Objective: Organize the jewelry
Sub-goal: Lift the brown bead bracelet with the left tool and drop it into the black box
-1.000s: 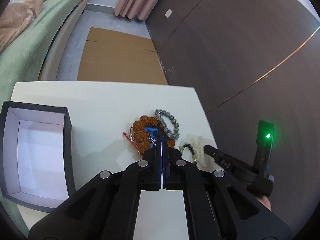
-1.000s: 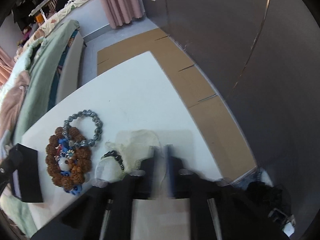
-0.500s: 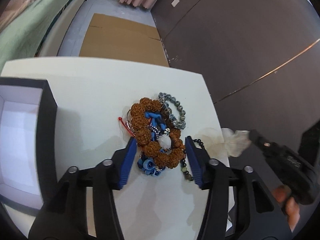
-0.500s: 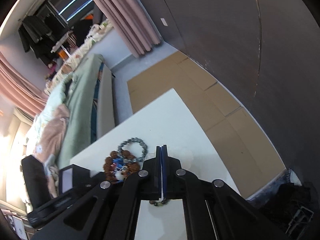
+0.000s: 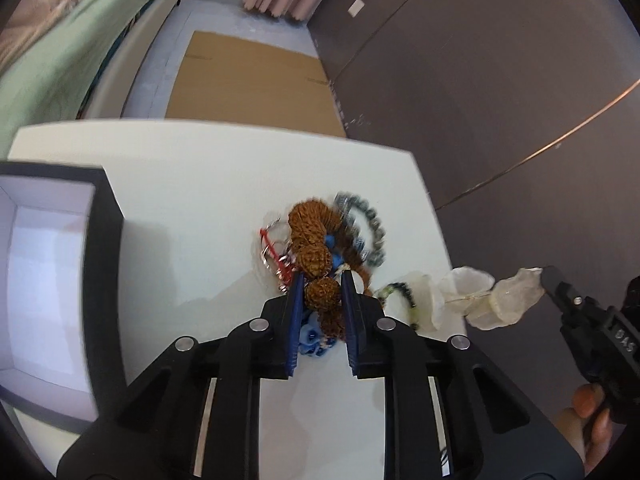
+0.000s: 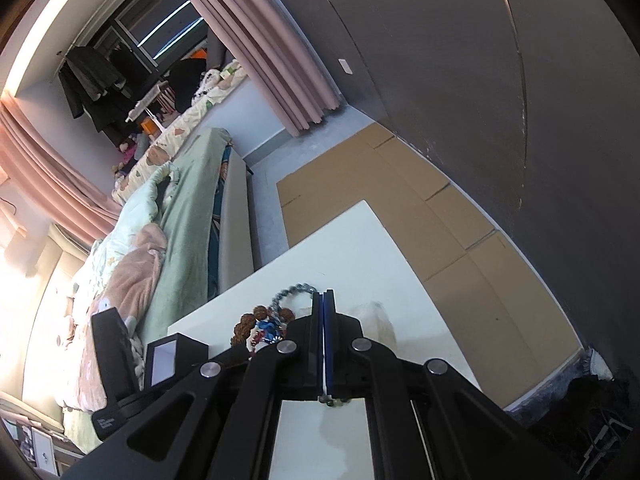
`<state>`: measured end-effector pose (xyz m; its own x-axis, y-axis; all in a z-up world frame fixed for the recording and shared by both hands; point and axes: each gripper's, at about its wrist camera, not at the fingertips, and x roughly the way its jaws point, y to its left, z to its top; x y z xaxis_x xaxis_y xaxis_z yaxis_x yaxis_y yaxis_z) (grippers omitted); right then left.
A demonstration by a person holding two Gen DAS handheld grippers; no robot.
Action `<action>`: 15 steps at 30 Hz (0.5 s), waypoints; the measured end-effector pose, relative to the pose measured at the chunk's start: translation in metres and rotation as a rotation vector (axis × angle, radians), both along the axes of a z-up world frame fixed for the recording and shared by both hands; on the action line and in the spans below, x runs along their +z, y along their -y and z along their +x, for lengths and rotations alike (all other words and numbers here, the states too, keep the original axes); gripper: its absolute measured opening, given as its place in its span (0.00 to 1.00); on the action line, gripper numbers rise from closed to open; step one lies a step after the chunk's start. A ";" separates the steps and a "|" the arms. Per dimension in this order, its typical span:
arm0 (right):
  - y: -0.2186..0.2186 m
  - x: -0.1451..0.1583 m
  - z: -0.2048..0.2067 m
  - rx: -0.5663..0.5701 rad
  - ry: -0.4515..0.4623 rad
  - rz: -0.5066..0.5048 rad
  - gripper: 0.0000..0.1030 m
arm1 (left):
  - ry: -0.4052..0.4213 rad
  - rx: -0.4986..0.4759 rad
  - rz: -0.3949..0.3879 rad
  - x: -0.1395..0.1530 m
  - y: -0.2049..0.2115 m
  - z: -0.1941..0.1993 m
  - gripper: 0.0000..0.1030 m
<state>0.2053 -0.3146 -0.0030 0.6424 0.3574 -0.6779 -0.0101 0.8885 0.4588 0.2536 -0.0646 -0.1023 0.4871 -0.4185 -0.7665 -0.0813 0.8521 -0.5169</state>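
lying near the right edge of the white table [image 5: 208,208], the brown bead bracelet [image 5: 310,258] is a string of big round, knobbly, rust-brown seeds with a wrinkled, walnut-like skin. small glossy blue beads [image 5: 312,336] and a pale round bead are bunched at its near end, and a thin red cord [image 5: 274,254] with silvery rings trails off its left side. the left gripper [image 5: 322,292] has its flat blue-padded jaws either side of one of the near seeds and is closing; the pads sit just beside the seed, and i cannot tell for sure whether they press on it yet. just right of the brown string lies a grey bead bracelet [image 5: 368,232], a loop of small mottled, shiny round beads, blurred here. further right, a sheer white organza pouch [image 5: 476,296], crinkled and translucent, hangs stretched off the table edge from the tip of the right gripper [image 6: 323,344], with a thin strand of dark and pale green beads [image 5: 400,294] spilling from its mouth onto the table. the right gripper's jaws are pressed together on the pouch fabric. at the left of the table stands an open rectangular black box [image 5: 102,280] with smooth white inner walls. beyond the table lie flat brown cardboard [image 5: 248,80] on a grey floor, a dark matt wall, a pleated pink curtain and a bed with soft green bedding.
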 end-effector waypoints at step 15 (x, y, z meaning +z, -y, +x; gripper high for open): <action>-0.035 0.022 -0.010 0.102 0.117 0.102 0.01 | 0.142 0.019 -0.055 0.053 -0.039 -0.019 0.18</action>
